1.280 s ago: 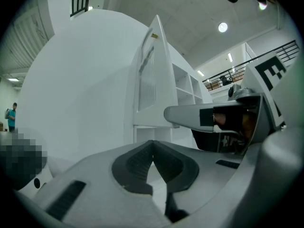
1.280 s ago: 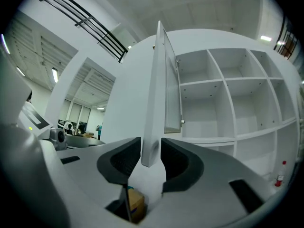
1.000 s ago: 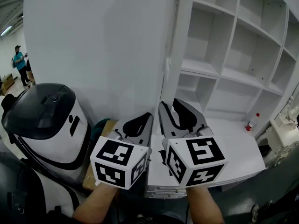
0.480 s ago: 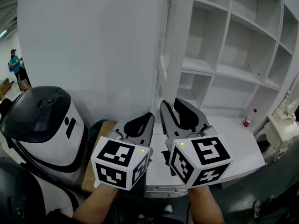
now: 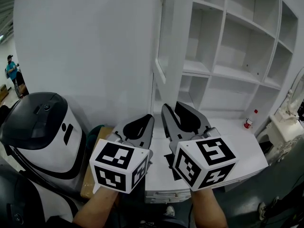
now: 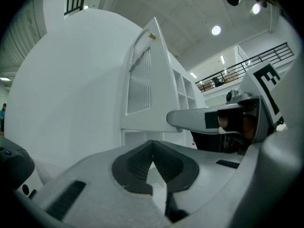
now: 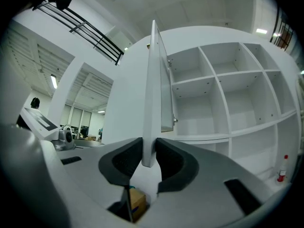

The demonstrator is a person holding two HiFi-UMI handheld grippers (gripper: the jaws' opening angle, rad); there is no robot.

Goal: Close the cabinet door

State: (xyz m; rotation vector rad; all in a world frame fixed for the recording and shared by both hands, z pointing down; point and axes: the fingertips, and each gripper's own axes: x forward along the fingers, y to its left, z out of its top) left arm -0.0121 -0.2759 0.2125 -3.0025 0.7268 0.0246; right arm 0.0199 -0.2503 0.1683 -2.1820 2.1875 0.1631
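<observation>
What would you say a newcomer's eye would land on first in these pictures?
Most likely the tall white cabinet door, standing open and seen edge-on in the middle. The right gripper has its lower edge between its jaws, which have just been closing on it. To the door's right are the open white shelves, with a small red-capped bottle at their foot, and at far left sits a bulky black-and-white machine.

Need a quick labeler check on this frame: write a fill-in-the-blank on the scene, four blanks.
The cabinet door stands ___. The left gripper has its jaws ___, with nothing between them. The shelf compartments are all ___. The small bottle on the cabinet's low ledge has a ___ cap.
Missing words: open; shut; empty; red.
</observation>
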